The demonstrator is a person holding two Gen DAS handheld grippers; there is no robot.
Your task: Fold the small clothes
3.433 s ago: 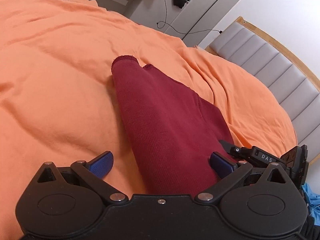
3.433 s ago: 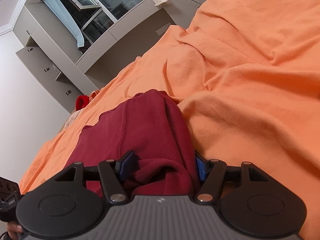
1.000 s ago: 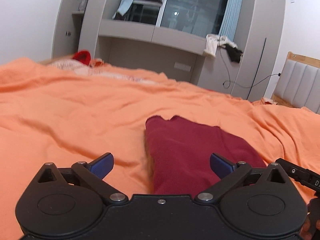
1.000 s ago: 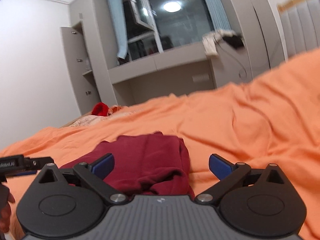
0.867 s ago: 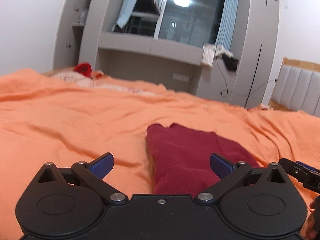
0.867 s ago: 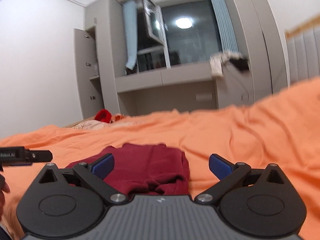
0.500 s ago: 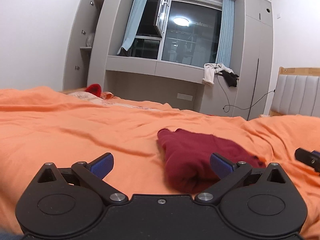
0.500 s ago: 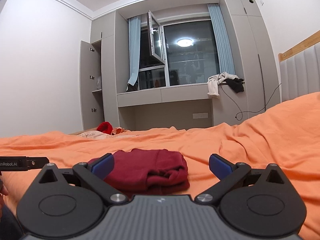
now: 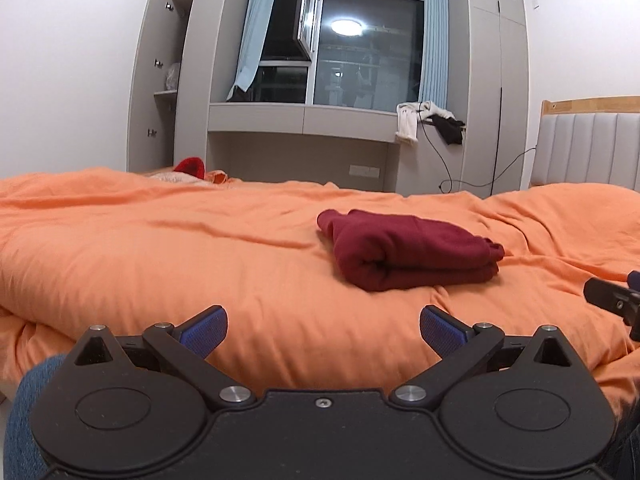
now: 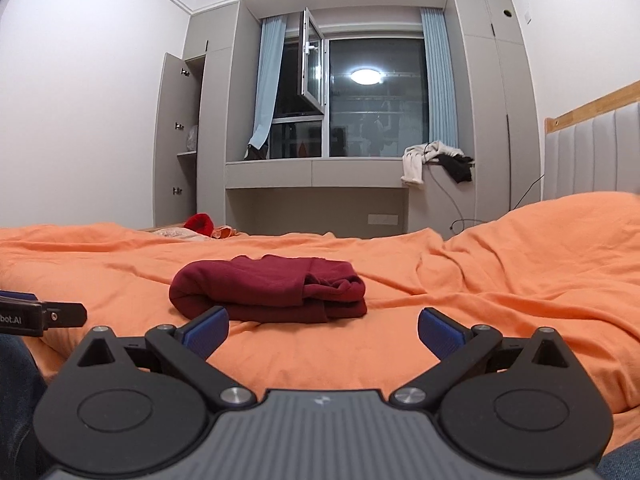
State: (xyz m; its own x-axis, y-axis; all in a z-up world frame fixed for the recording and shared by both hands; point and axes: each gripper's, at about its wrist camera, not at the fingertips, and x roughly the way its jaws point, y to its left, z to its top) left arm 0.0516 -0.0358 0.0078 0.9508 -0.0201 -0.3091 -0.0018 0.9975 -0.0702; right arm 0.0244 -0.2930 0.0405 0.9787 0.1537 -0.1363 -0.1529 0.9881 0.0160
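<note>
A dark red garment (image 9: pixel 408 254) lies folded in a compact bundle on the orange bed cover (image 9: pixel 160 248); it also shows in the right wrist view (image 10: pixel 272 290). My left gripper (image 9: pixel 323 330) is open and empty, drawn back near the bed's front edge, well short of the bundle. My right gripper (image 10: pixel 323 330) is open and empty, also back from the bundle. The tip of the right gripper shows at the left wrist view's right edge (image 9: pixel 612 300), and the left gripper at the right wrist view's left edge (image 10: pixel 40 316).
A red item (image 9: pixel 191 166) and pale cloth lie at the bed's far side. A grey window desk (image 10: pixel 316 174) with draped clothes (image 10: pixel 436 158) stands beyond. A padded headboard (image 9: pixel 592 148) is at right. Blue jeans (image 9: pixel 24 420) show at lower left.
Both grippers have pulled back and lowered, away from the folded garment, which now lies further ahead of them. The right gripper let go of the garment earlier.
</note>
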